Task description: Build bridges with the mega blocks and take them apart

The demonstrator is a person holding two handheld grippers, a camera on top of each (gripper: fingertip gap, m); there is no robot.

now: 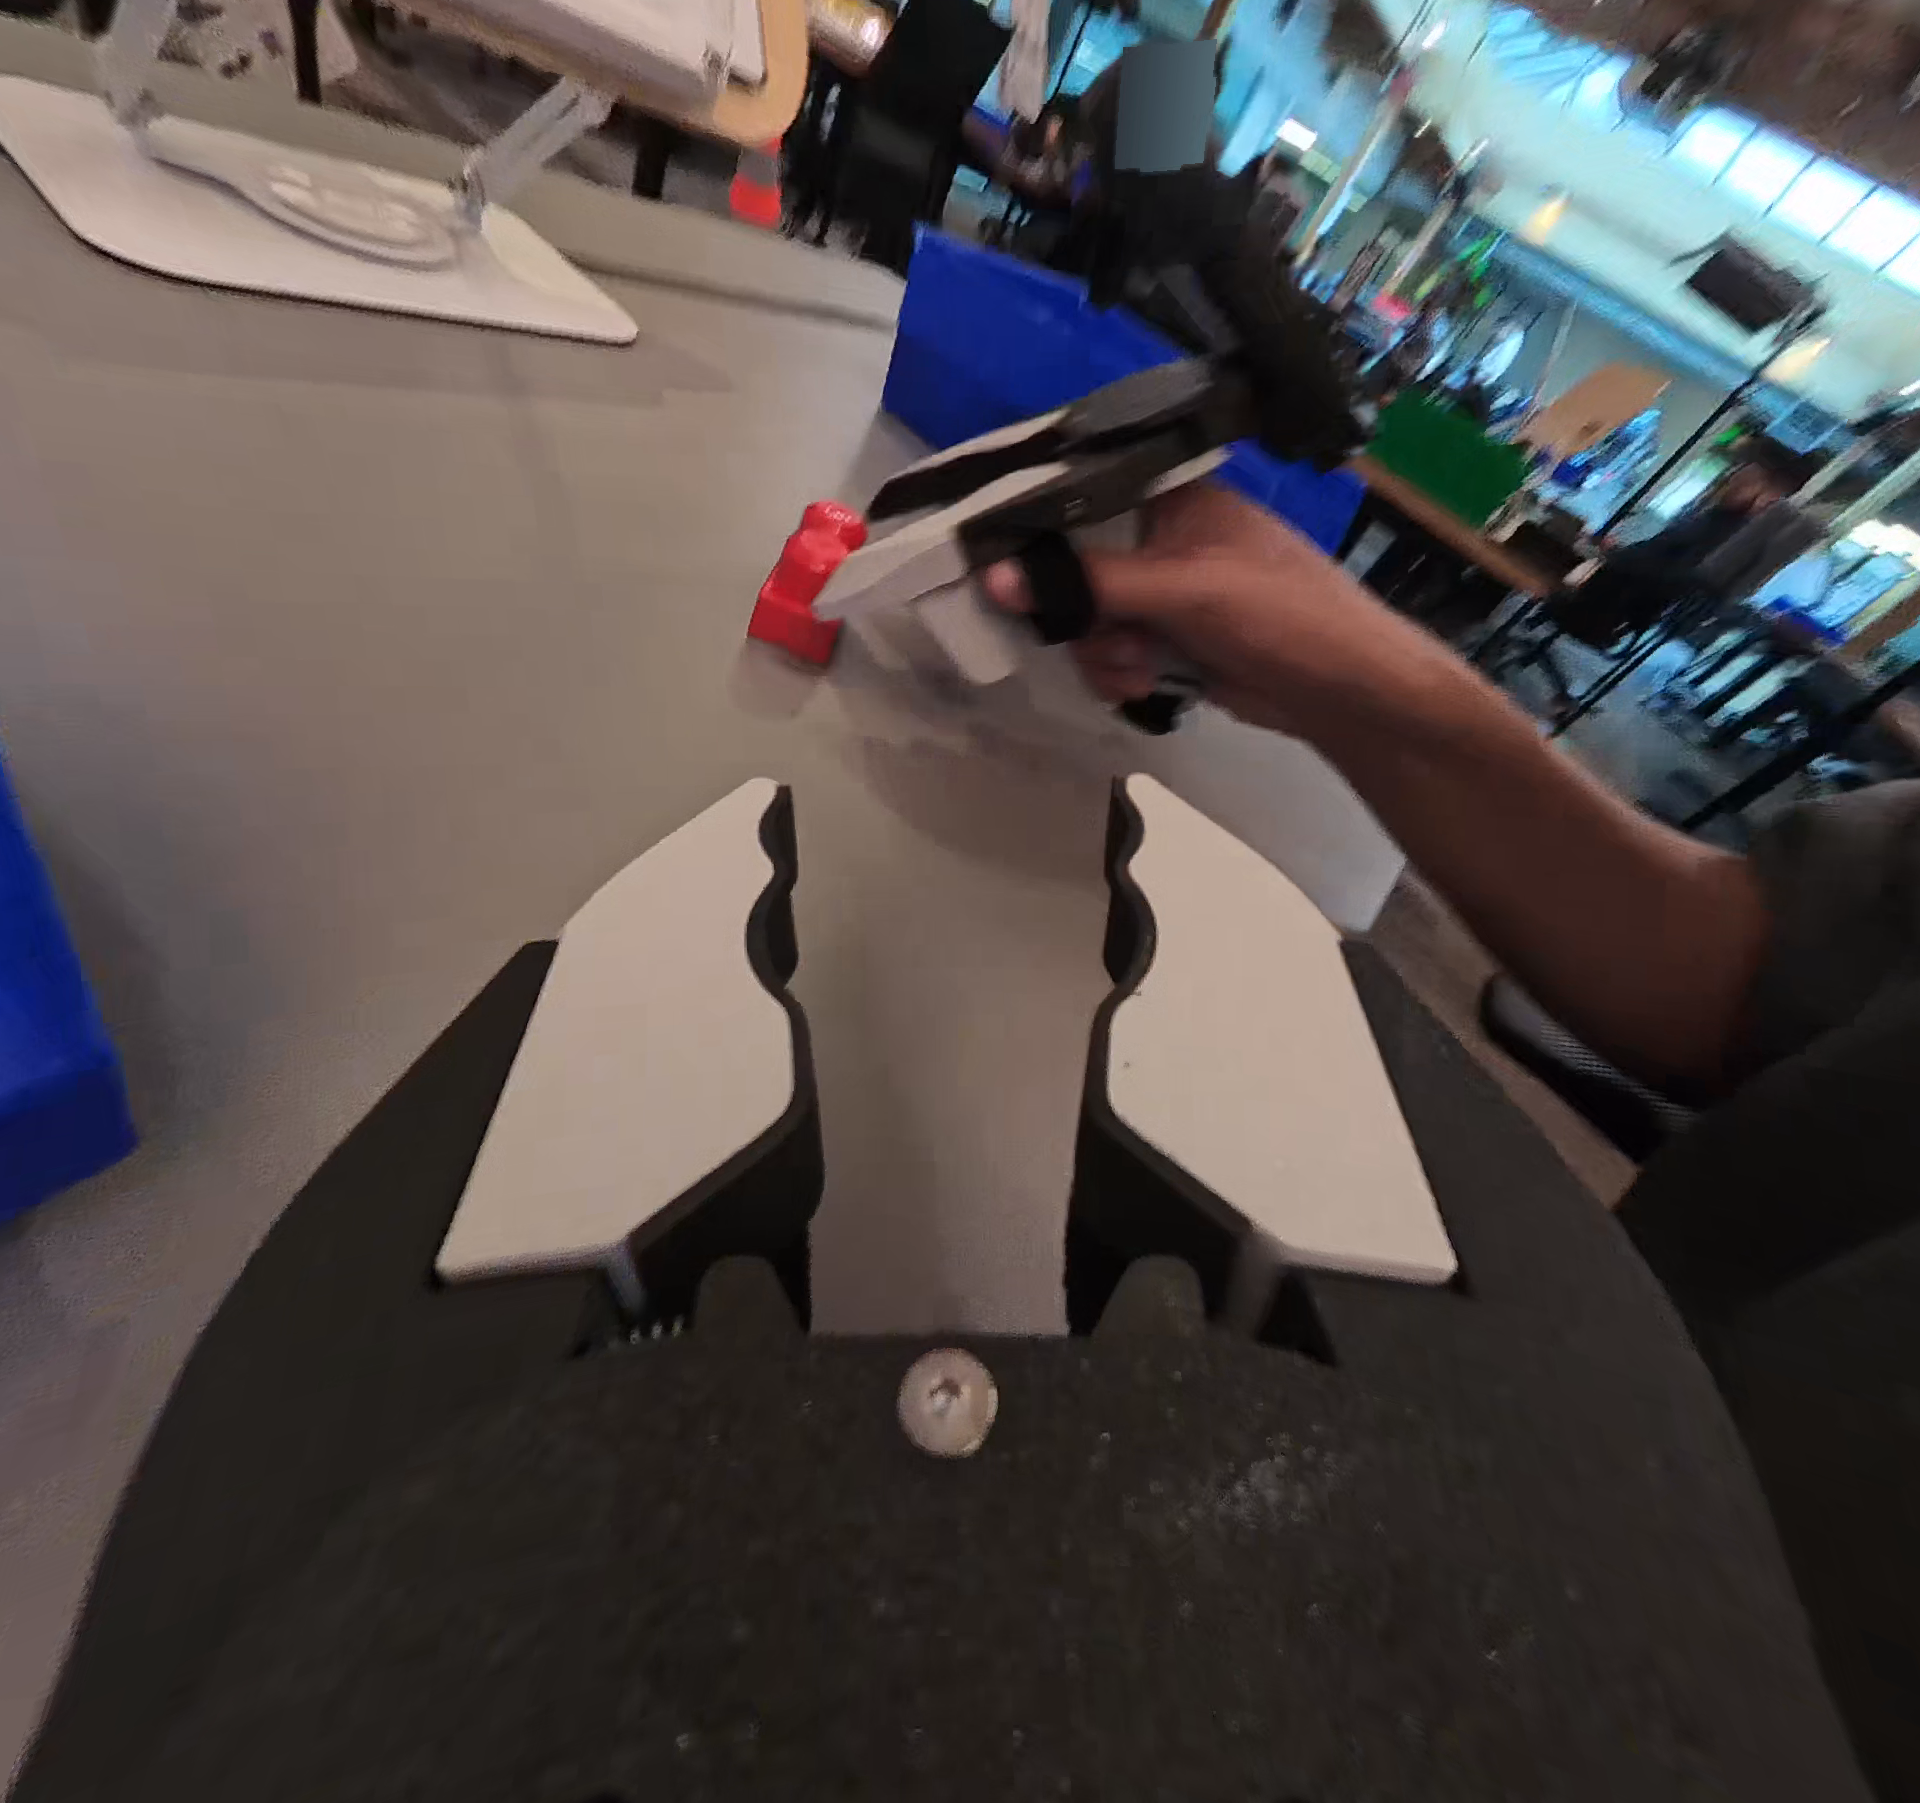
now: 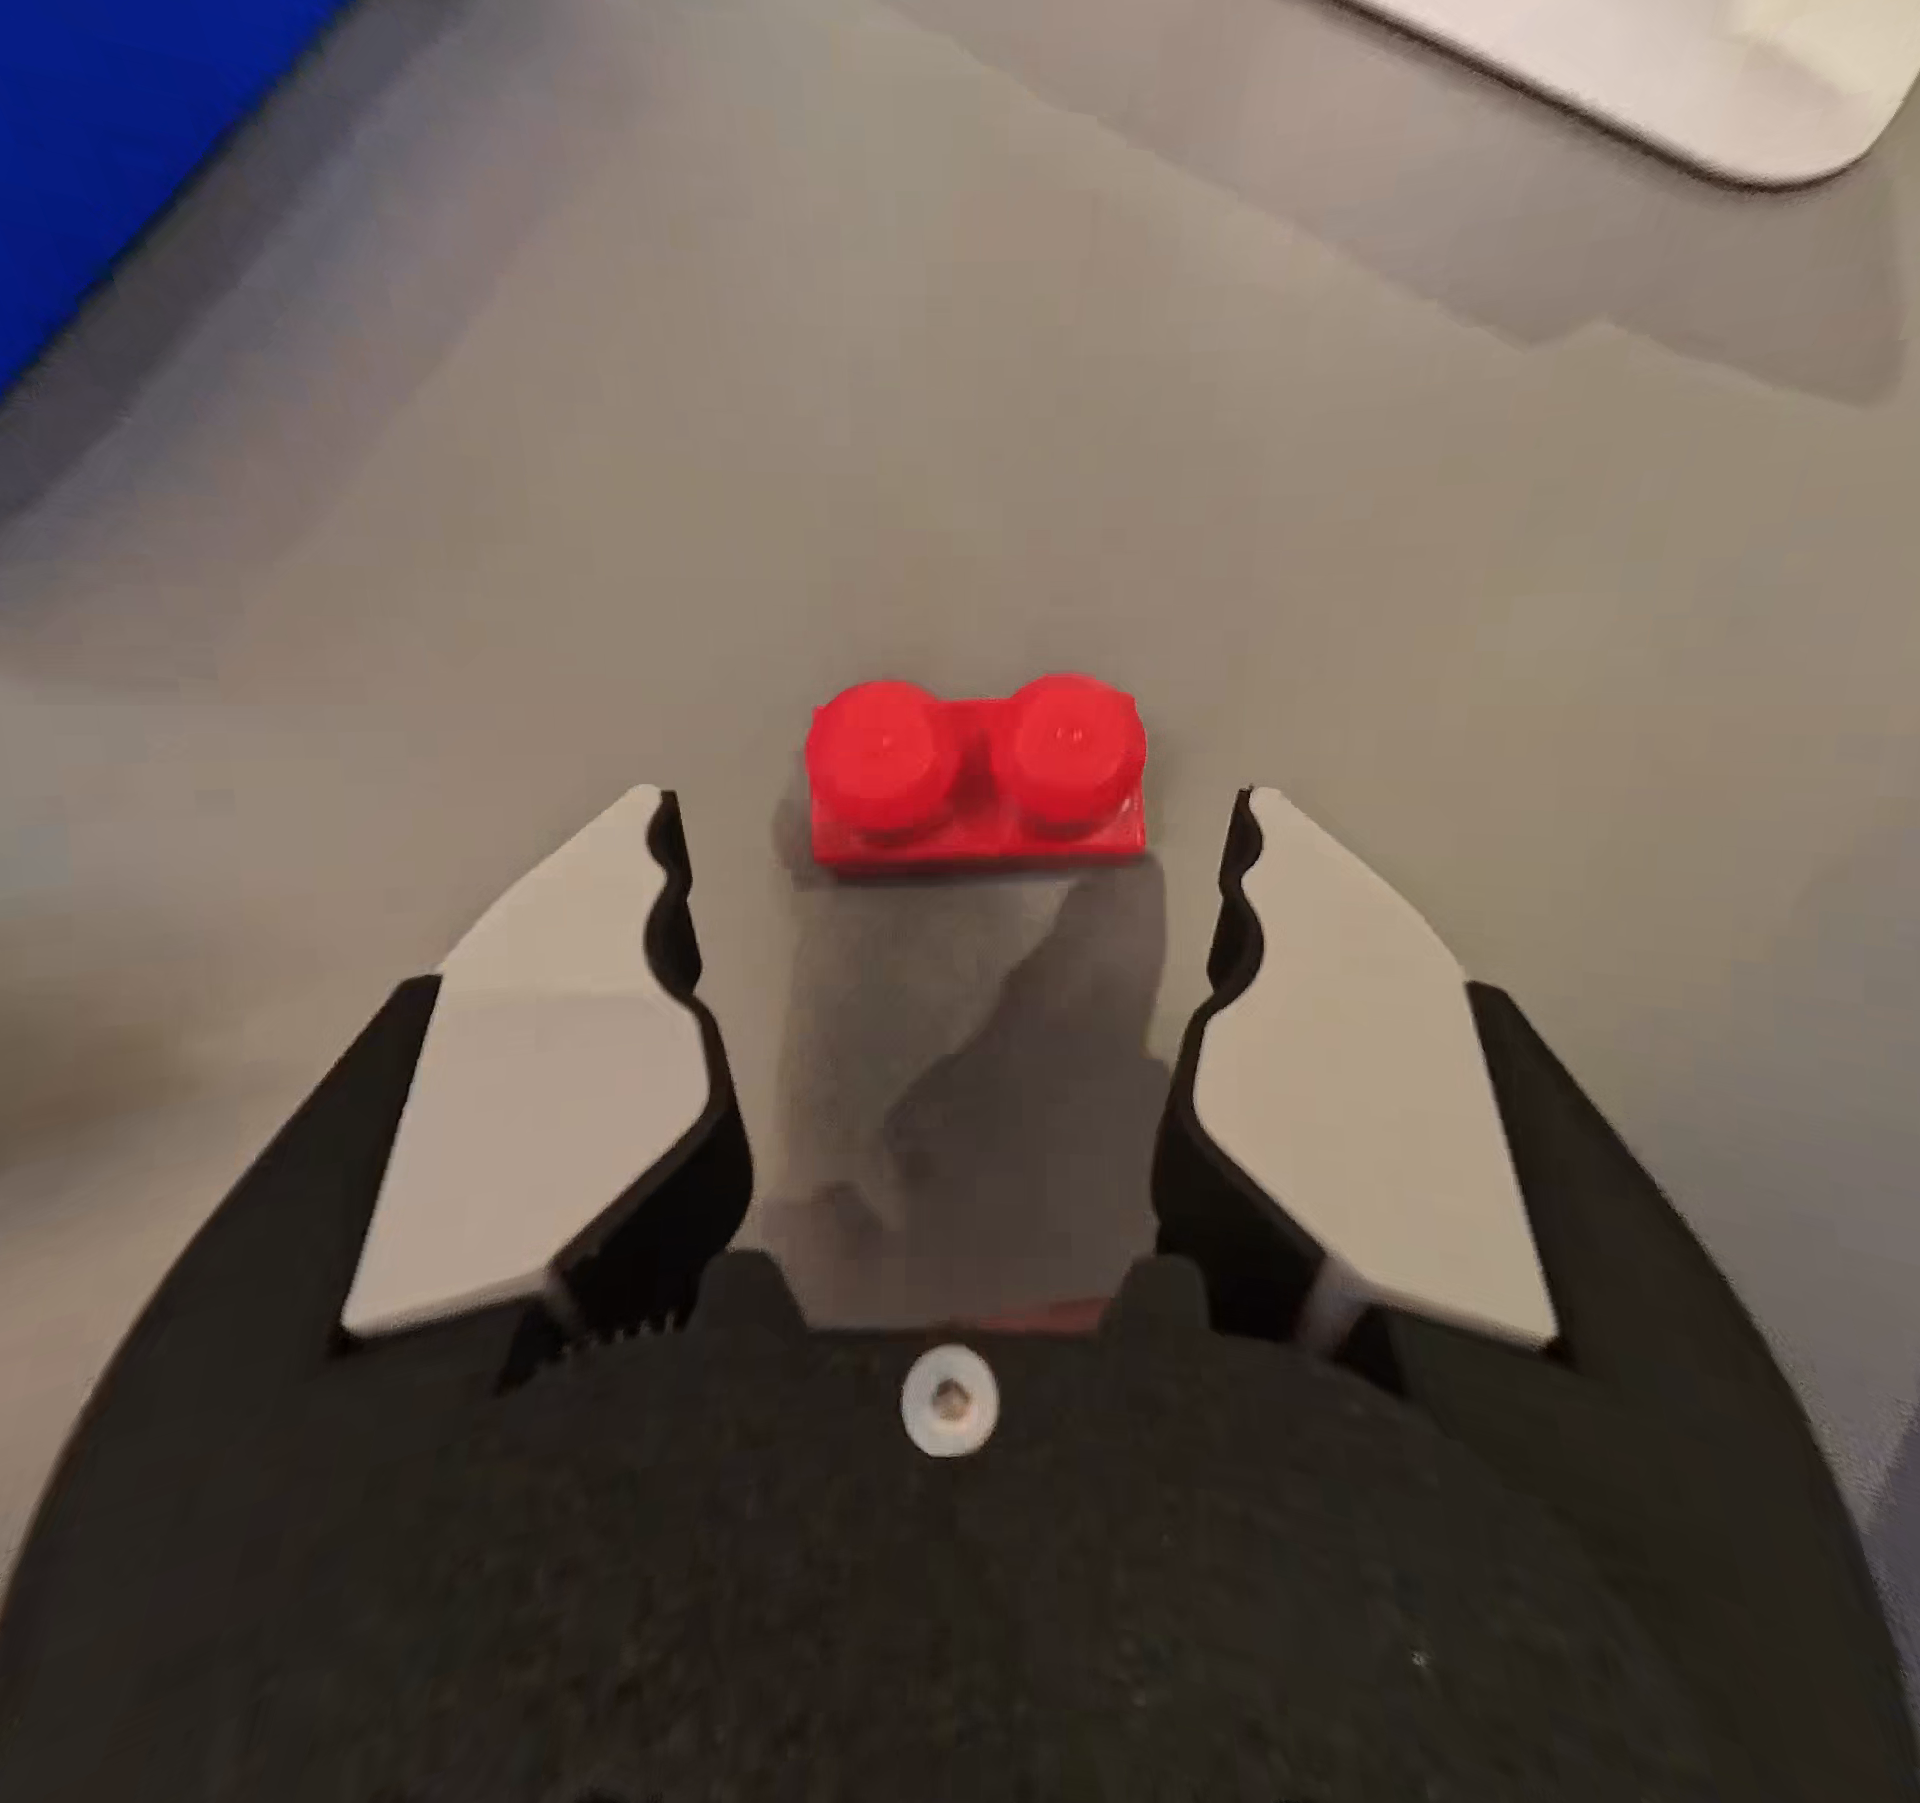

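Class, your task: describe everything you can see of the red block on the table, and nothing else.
The red block is a small two-stud brick of glossy plastic: a flat rectangular base with two round studs side by side on top. It sits upright, studs up, alone on the grey table. The right gripper points at it with jaws open, fingertips flanking its near edge without visible contact. Nothing is stacked on it.

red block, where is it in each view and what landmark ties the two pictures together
Left wrist view: the red block sits on the grey table, above centre, at the tip of the right claw.
Right wrist view: red block at centre, just beyond the open claw.
Shared landmark: the white stand base on the table.
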